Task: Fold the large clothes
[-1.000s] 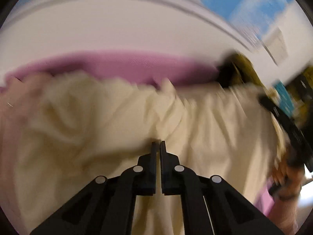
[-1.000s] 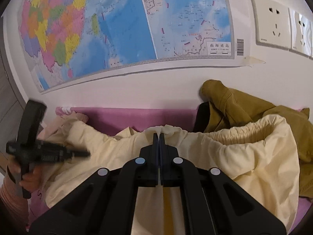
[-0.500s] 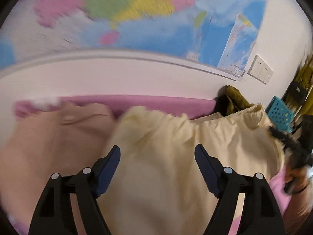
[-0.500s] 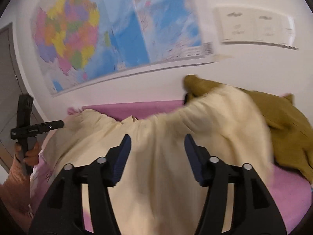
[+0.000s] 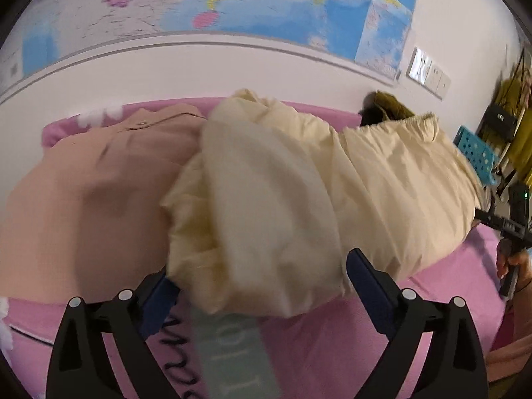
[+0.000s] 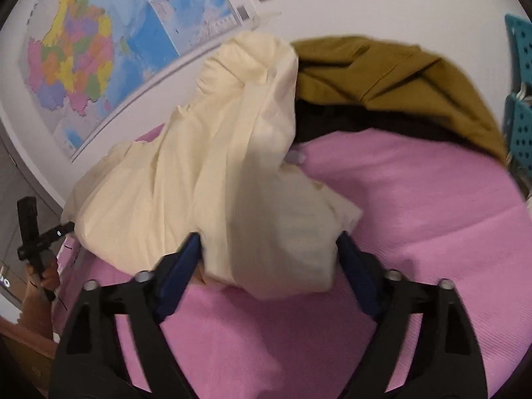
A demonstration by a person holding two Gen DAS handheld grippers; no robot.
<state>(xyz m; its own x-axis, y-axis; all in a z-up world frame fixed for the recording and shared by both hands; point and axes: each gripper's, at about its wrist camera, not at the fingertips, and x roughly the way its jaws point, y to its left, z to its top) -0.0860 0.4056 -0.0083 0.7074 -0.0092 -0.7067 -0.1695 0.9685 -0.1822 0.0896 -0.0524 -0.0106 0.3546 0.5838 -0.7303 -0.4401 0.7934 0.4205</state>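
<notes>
A cream-yellow garment (image 5: 299, 183) lies bunched in a loose heap on the pink cloth-covered surface (image 5: 332, 342); it also shows in the right wrist view (image 6: 206, 173). My left gripper (image 5: 259, 282) is open and empty, its fingers either side of the garment's near edge. My right gripper (image 6: 269, 256) is open and empty, its fingers flanking the garment's other end. The right gripper also shows in the left wrist view (image 5: 512, 229), and the left one in the right wrist view (image 6: 33, 232).
A peach garment (image 5: 93, 193) lies left of the cream one. An olive-brown garment (image 6: 399, 76) over something black lies at the back right. A teal perforated basket (image 5: 475, 153) stands at the right. A wall with a map (image 6: 99, 50) runs behind.
Both grippers were shut on the cream garment a second ago and have opened and let it go. The garment has dropped into a heap, and both grippers have drawn back.
</notes>
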